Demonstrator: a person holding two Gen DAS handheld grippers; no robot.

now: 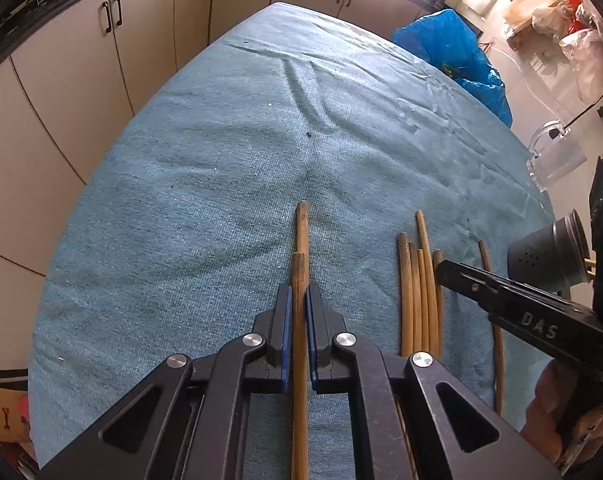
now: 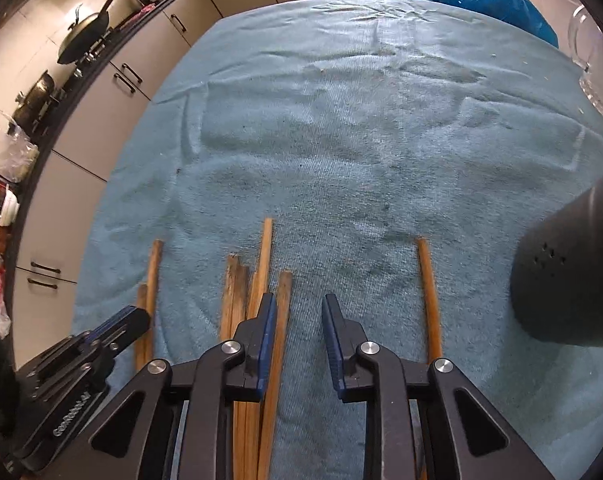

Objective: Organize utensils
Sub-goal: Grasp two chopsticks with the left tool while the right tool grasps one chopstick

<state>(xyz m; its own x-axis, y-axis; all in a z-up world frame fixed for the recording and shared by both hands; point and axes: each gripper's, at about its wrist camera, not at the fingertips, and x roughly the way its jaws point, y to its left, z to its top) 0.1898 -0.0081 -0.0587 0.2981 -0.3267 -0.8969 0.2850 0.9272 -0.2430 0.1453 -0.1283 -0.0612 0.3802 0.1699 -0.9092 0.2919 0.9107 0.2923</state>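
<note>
Your left gripper (image 1: pixel 300 300) is clamped on a pair of brown chopsticks (image 1: pixel 300 240): in the left wrist view the two sticks run straight up between the blue pads, one lying over the other, their tips pointing toward 12 o'clock over the teal towel (image 1: pixel 221 152) that covers the table. At about 3 o'clock from that gripper lies a bundle of lighter bamboo chopsticks (image 1: pixel 419 296), side by side on the towel, and a single chopstick (image 1: pixel 495 320) lies further right, apart from the bundle. Your right gripper (image 2: pixel 299 312) hangs over this bundle with its jaws parted and nothing pressed between the pads; only bare towel shows in the gap. In the right wrist view the bundle sits at roughly 10 o'clock from that gap, with one stick running under the left blue finger (image 2: pixel 266 320), and whether the finger touches it you cannot tell. The single chopstick lies at 3 o'clock, clear of the right finger. A dark cylindrical holder (image 2: pixel 569 280) stands at the right edge, and a clear glass mug (image 1: pixel 553 156) sits at the towel's far right border.
</note>
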